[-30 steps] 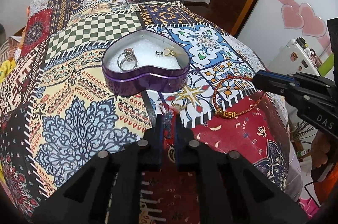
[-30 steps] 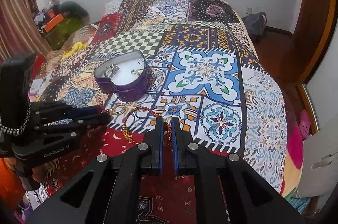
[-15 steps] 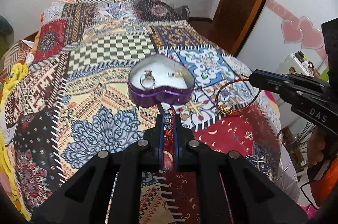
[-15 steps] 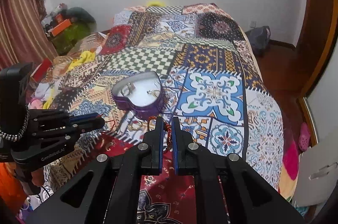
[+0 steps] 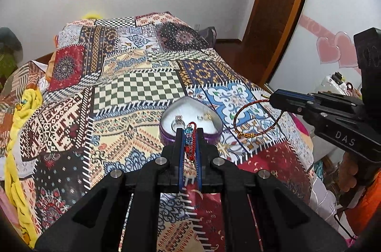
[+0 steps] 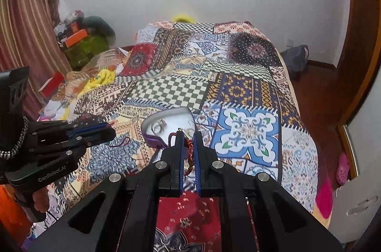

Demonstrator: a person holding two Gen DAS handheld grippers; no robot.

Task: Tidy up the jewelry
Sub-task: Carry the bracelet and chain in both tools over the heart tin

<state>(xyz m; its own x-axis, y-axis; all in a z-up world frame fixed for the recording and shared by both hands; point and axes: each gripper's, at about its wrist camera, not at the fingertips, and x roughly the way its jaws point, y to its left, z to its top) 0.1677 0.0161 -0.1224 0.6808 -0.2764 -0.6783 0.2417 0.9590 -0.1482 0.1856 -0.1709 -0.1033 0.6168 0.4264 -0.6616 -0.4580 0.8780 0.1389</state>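
We see a patchwork quilt of matt printed cloth. On it sits a heart-shaped tin of shiny metal with a glossy purple wall. The left gripper, matt black plastic with bright metal screws, pinches a red cord bracelet with glassy blue beads. The right gripper pinches a braided red-gold cord bracelet. The door frame looks like polished wood.

My left gripper is matte black plastic, its two fingers lined with blue pads and its linkage pinned by round silver screws; seen from the other camera, its side carries pale "GenRobot.AI" lettering and a black-and-white braided cord. My right gripper is built the same (its side reads "DAS"), and bare skin shows on the hand around its black handle.
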